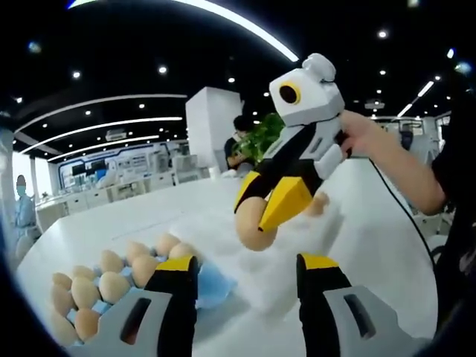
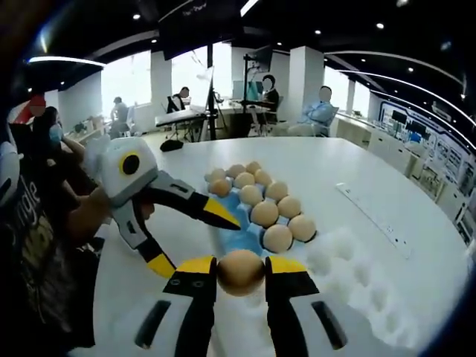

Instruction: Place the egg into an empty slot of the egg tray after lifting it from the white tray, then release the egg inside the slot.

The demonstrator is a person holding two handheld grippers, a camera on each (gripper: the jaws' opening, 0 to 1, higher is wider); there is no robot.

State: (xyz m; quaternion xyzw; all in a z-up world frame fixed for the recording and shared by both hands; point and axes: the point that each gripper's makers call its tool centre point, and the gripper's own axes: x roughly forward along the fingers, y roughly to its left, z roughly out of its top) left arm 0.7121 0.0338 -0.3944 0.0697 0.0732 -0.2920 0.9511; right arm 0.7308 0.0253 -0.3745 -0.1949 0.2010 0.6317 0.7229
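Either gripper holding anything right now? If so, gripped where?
The right gripper holds an egg, its jaws pressing on the egg's two opposite sides. The left gripper is open and holds nothing.

This is a large open-plan office or showroom. A black ceiling (image 1: 111,44) carries many small spotlights and long curved light strips (image 1: 245,26). White square pillars (image 2: 305,74) stand among desks, where seated people (image 2: 321,111) work. A big white counter (image 2: 387,171) fills the foreground, a potted green plant (image 1: 262,137) stands behind it, and bright windows (image 2: 123,85) line one wall.
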